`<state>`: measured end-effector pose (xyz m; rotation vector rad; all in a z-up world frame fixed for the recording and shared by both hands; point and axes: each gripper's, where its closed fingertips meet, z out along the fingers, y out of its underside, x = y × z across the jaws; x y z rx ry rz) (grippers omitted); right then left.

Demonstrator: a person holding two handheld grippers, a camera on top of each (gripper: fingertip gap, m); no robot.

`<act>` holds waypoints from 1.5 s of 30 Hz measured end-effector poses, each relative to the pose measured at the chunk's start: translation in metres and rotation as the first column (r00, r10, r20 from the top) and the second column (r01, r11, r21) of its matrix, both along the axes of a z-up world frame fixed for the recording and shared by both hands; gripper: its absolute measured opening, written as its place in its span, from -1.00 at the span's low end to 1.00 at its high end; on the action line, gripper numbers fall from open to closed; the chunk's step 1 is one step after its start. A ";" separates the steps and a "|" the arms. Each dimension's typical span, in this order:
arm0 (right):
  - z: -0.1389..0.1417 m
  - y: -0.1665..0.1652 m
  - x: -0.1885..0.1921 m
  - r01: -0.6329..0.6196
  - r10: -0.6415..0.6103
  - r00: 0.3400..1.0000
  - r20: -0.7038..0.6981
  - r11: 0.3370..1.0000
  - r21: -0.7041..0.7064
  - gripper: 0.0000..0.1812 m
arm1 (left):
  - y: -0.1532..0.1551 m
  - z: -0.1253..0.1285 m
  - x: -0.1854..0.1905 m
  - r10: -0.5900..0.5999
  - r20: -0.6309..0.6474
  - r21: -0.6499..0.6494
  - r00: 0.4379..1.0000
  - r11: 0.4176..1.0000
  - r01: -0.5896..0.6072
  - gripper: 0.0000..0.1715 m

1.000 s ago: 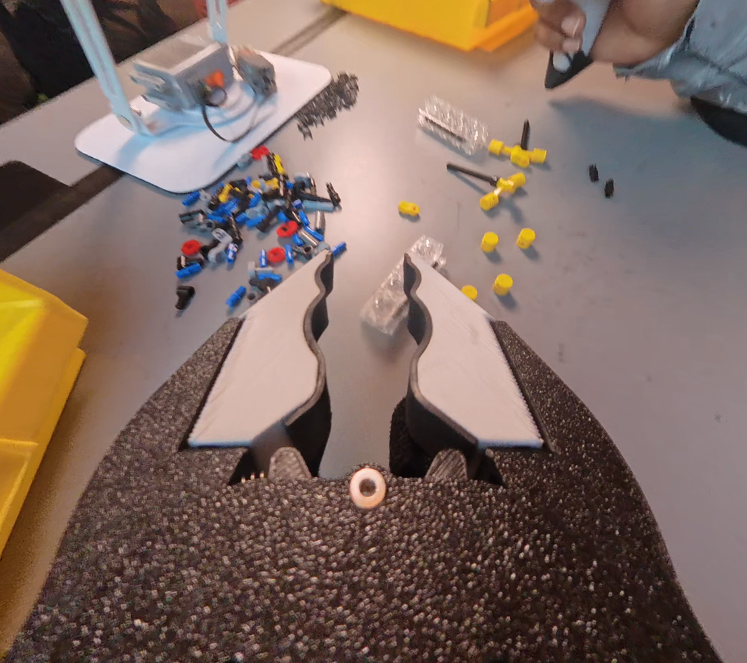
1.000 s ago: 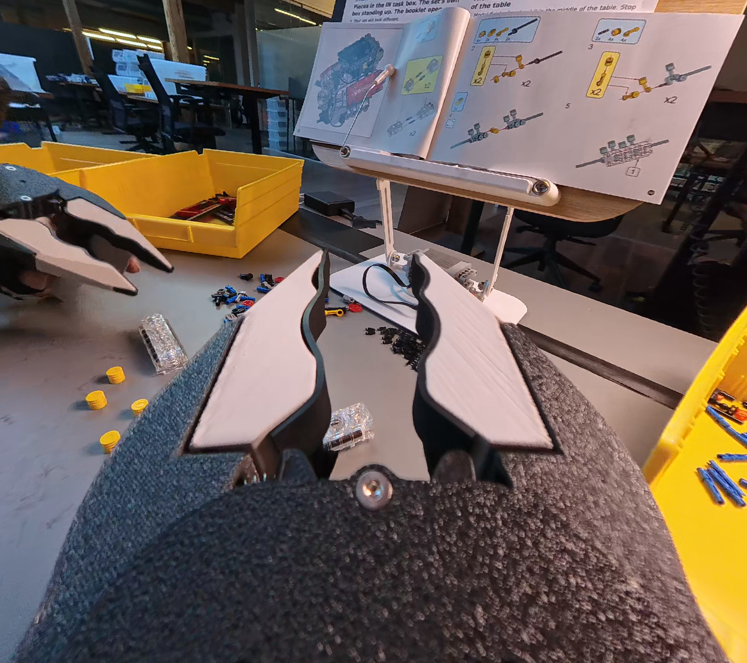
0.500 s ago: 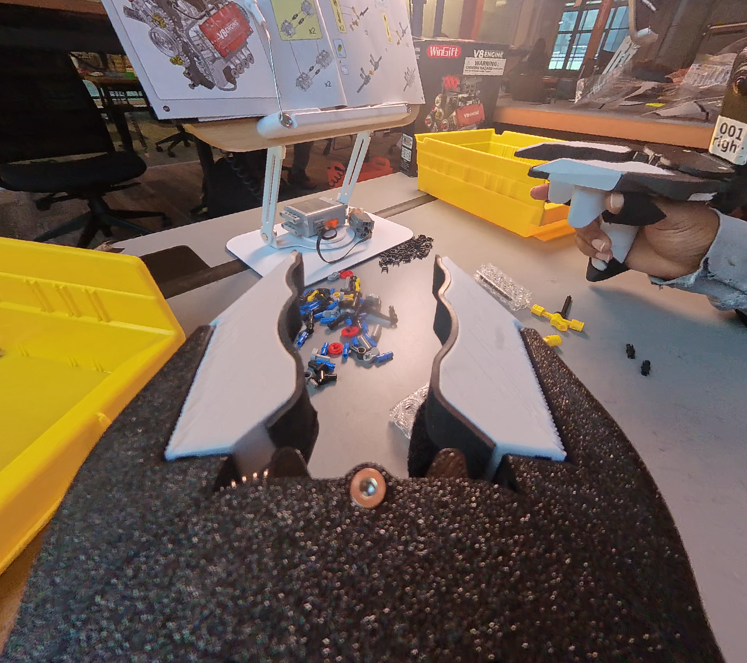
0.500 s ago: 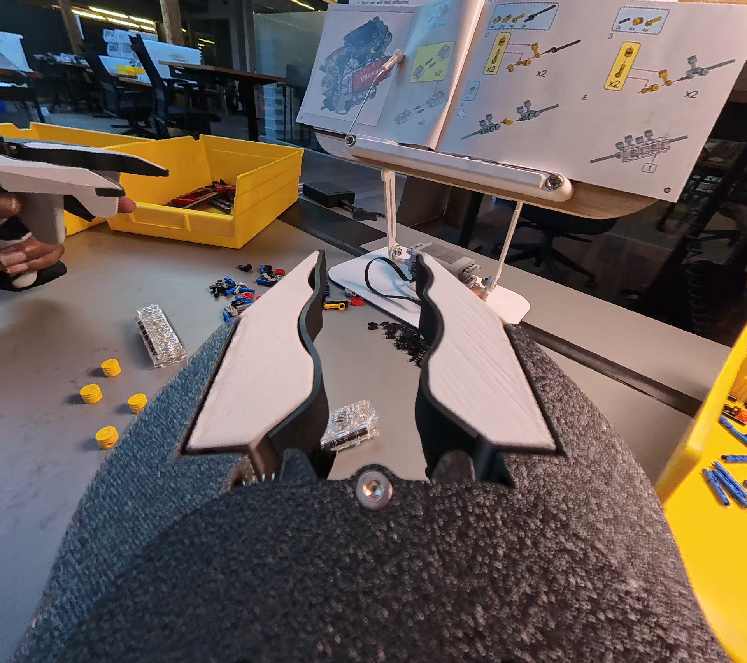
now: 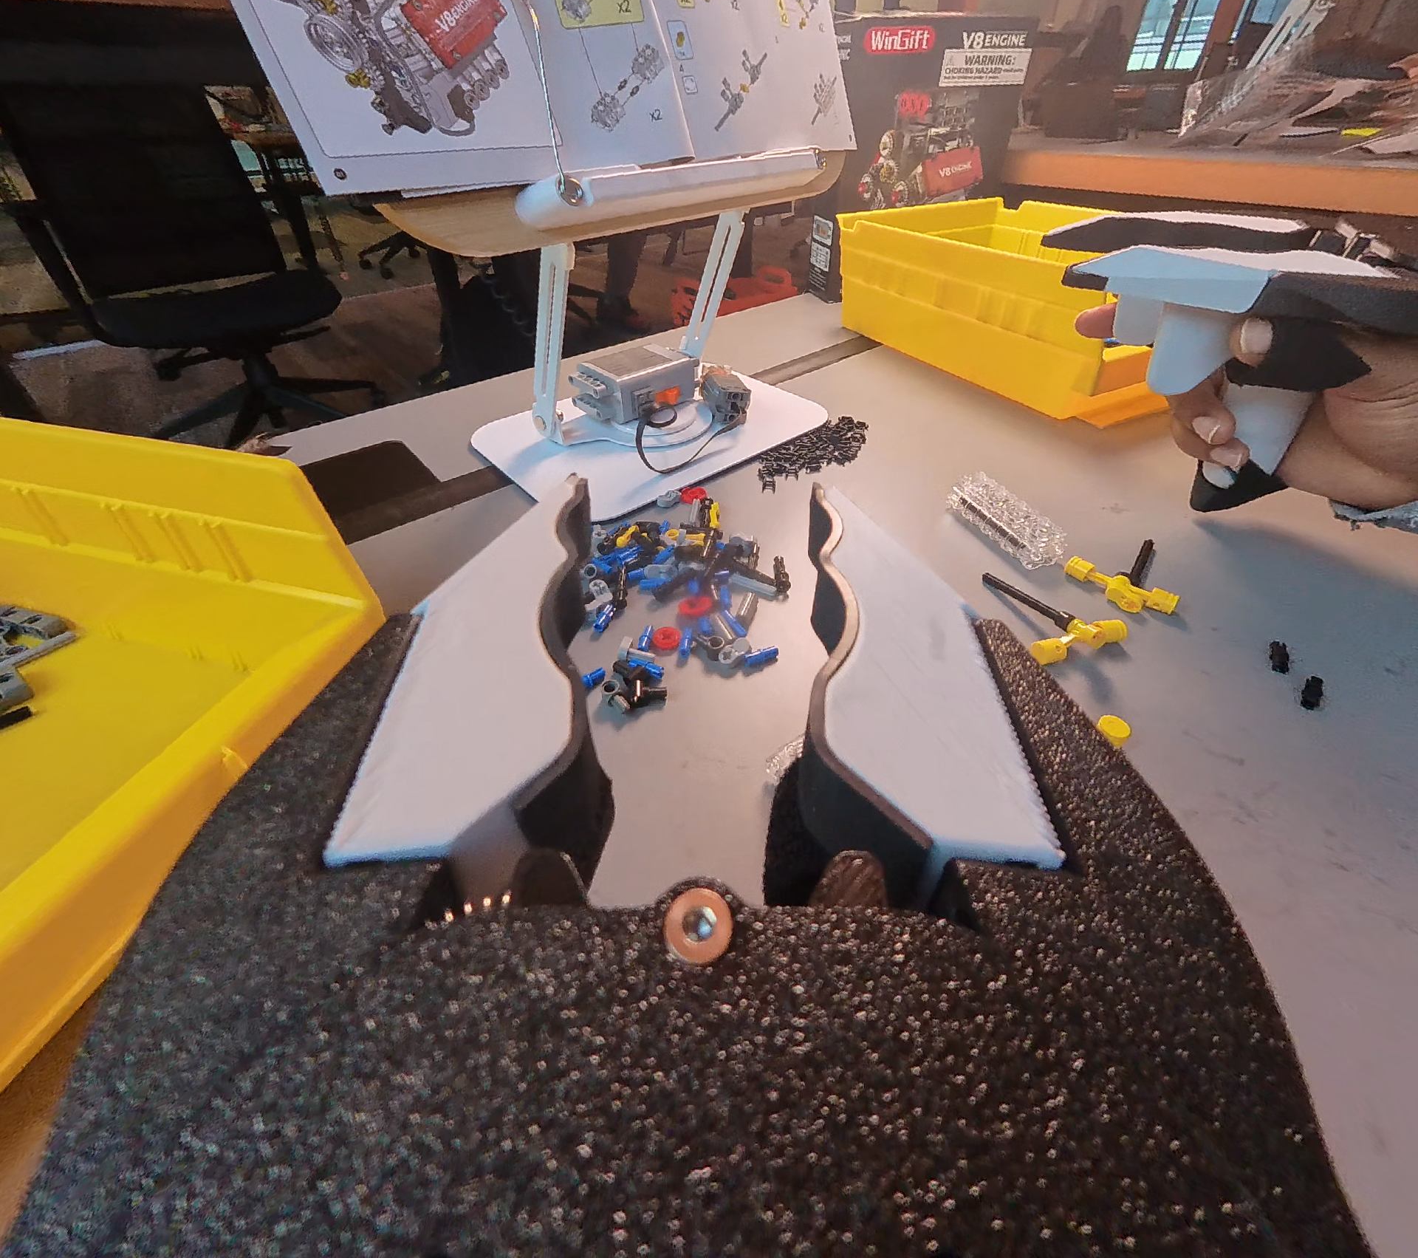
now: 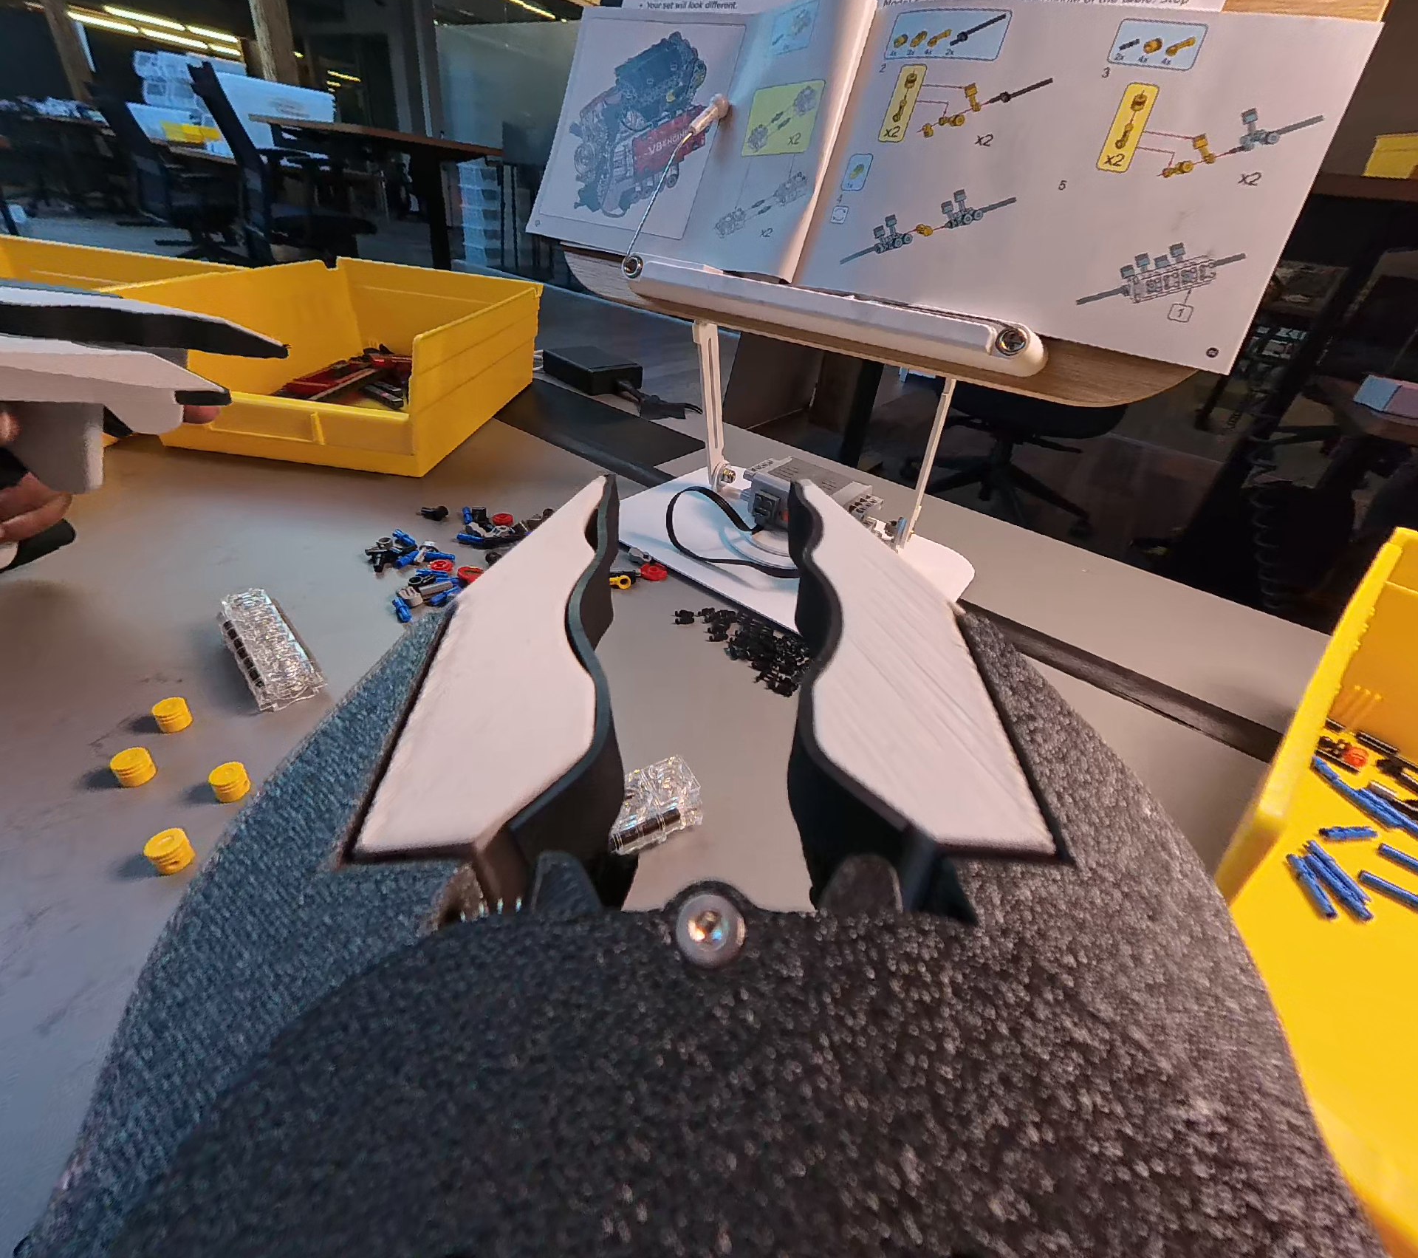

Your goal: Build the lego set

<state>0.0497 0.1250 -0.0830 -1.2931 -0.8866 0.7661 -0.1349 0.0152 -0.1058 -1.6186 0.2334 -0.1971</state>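
Both tongs, the left gripper (image 5: 694,500) and right gripper (image 6: 700,500), are hovering wide and empty, the left over the loose heap of small blue, black and red plastic pins (image 5: 675,596), unsorted ahead.

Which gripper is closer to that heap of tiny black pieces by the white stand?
Right. The black heap lies just ahead between the right gripper fingers; the left gripper points at the coloured pile, the heap beyond.
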 end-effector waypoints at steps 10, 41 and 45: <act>0.001 0.003 0.002 0.005 -0.005 1.000 -0.010 1.000 -0.011 -0.52 | 0.002 -0.008 -0.003 0.007 0.009 -0.037 1.000 0.999 -0.006 -0.39; -0.010 0.003 0.000 -0.072 0.072 0.997 -0.005 0.993 -0.096 -0.62 | 0.127 -0.105 -0.006 -0.160 -0.246 -0.585 0.956 0.811 -0.015 -0.98; -0.011 0.002 -0.002 -0.083 0.083 0.997 0.003 0.992 -0.098 -0.62 | 0.129 -0.110 -0.009 -0.147 -0.225 -0.602 0.963 0.798 -0.018 -0.97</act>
